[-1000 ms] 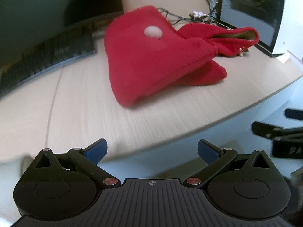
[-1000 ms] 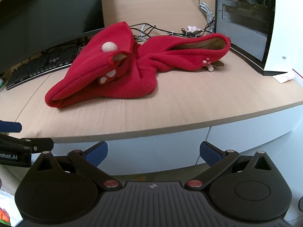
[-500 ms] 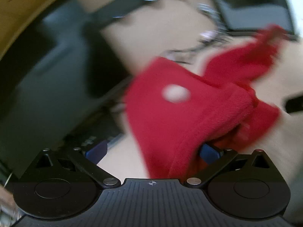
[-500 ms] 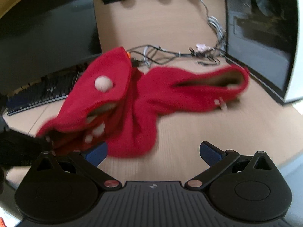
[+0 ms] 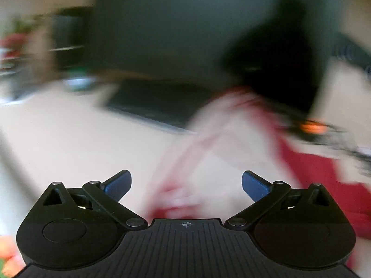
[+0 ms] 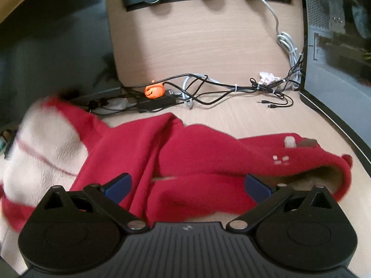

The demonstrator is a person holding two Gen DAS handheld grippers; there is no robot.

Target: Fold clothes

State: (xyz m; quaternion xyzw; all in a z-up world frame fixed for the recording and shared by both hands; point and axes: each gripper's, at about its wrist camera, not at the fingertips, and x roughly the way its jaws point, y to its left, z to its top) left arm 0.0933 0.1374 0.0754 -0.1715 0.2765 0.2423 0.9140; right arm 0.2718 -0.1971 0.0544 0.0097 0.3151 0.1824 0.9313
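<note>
Red garment (image 6: 199,157) sharp only right-wrist

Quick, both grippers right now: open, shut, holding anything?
Left gripper: open, holding nothing; the view is blurred, with the red garment ahead.
Right gripper: open, holding nothing; the garment lies between its fingers.

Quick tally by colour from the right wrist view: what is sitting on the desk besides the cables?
Red: 1, the fleece garment, cream lining showing at its left
Orange: 1, the small pumpkin figure
Black: 1, the adapter brick
White: 1, crumpled scrap
Total: 4
</note>
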